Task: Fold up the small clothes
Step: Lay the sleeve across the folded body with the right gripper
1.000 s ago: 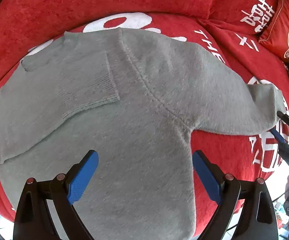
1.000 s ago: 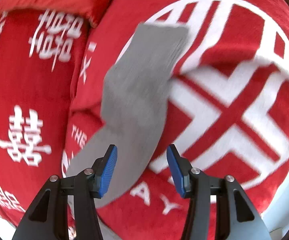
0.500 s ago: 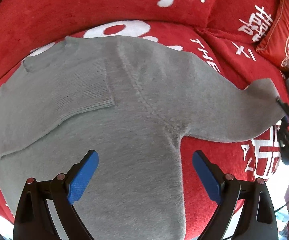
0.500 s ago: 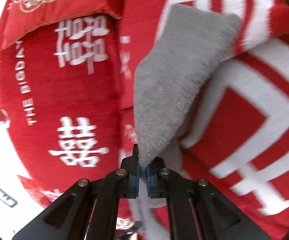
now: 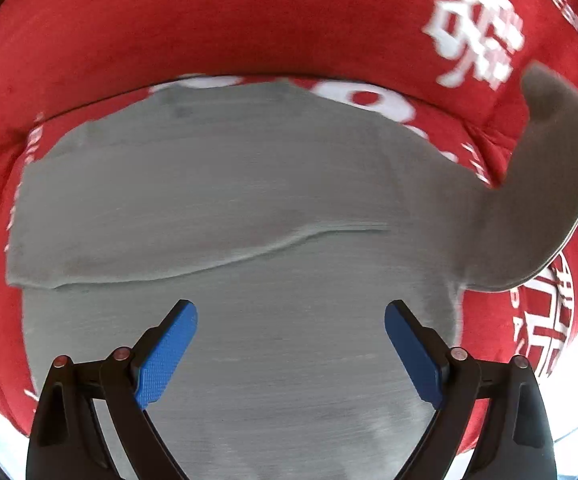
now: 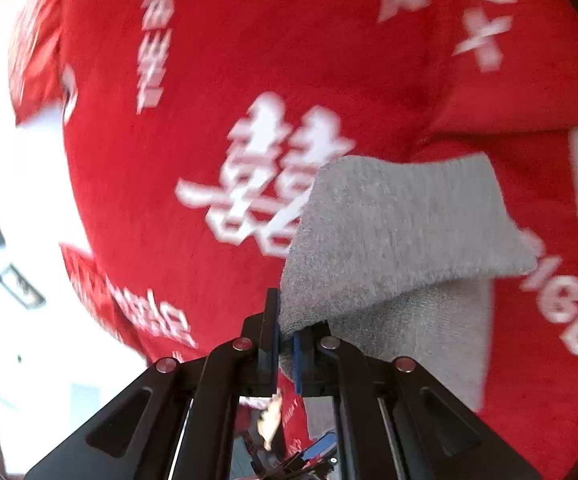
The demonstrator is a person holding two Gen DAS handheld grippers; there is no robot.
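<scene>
One fuzzy grey sweater sleeve is pinched in the right claw.

left gripper: two black plastic arms, each tipped by a blue textured pad
left gripper screws: round silver-red heads are set along both arms
right gripper: black arms with cut-out slots, thin blue pads seen edge-on
right gripper screws: four round metallic heads are seen in a row
</scene>
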